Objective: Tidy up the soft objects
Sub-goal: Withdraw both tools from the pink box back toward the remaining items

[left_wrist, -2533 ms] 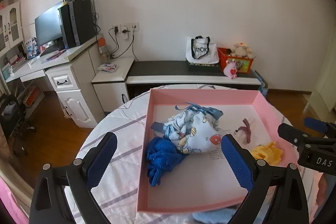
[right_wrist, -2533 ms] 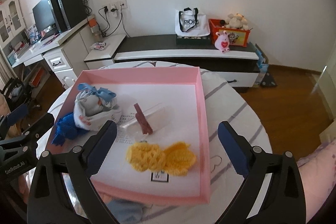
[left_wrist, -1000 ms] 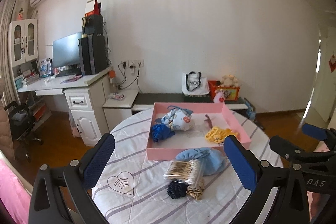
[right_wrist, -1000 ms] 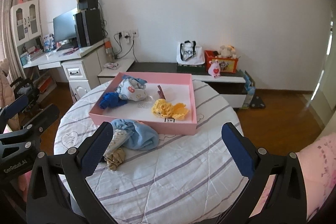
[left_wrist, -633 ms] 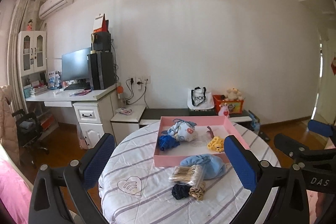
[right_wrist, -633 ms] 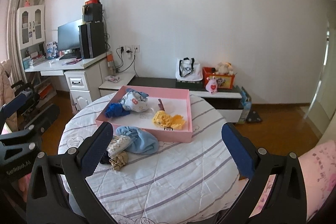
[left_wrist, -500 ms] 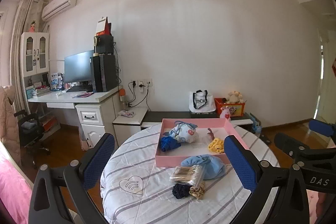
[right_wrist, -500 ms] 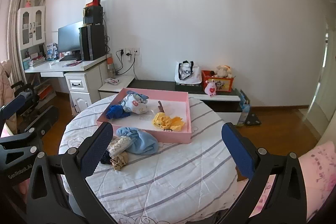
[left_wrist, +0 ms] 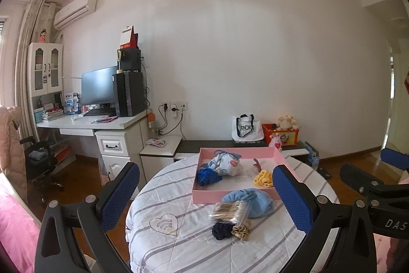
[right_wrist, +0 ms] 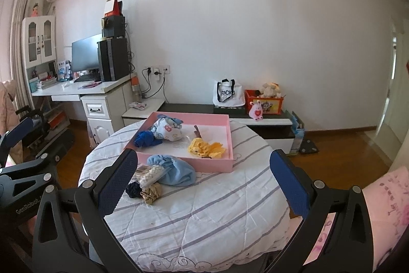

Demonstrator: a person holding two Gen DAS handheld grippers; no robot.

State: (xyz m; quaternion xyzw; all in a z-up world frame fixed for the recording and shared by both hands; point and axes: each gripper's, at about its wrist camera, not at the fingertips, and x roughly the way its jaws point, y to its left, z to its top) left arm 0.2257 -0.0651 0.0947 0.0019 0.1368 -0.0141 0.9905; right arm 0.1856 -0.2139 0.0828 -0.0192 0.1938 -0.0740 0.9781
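Observation:
A pink tray (left_wrist: 212, 194) (right_wrist: 184, 163) on the round table holds a patterned pouch (left_wrist: 226, 166) (right_wrist: 167, 131), a blue knitted piece (left_wrist: 207, 175) (right_wrist: 145, 139) and a yellow knitted piece (left_wrist: 263, 178) (right_wrist: 204, 147). In front of the tray lie a light blue cloth (left_wrist: 255, 198) (right_wrist: 179, 172), a cotton swab pack (left_wrist: 228, 210) (right_wrist: 150, 173), a navy scrunchie (left_wrist: 221, 230) (right_wrist: 133, 189) and a gold scrunchie (left_wrist: 241, 230) (right_wrist: 151, 193). My left gripper (left_wrist: 205, 186) and right gripper (right_wrist: 203, 170) both stand open and empty, well back from the table.
The table (left_wrist: 179, 247) wears a white striped quilt. A desk (left_wrist: 102, 124) with a monitor stands at the left, with an office chair (left_wrist: 38, 163) beside it. A low bench (right_wrist: 230, 109) along the far wall carries a bag and a toy box. Wooden floor surrounds the table.
Both grippers have drawn back from over the tray, so the whole table and room now show. The objects have not moved. Both grippers stay open.

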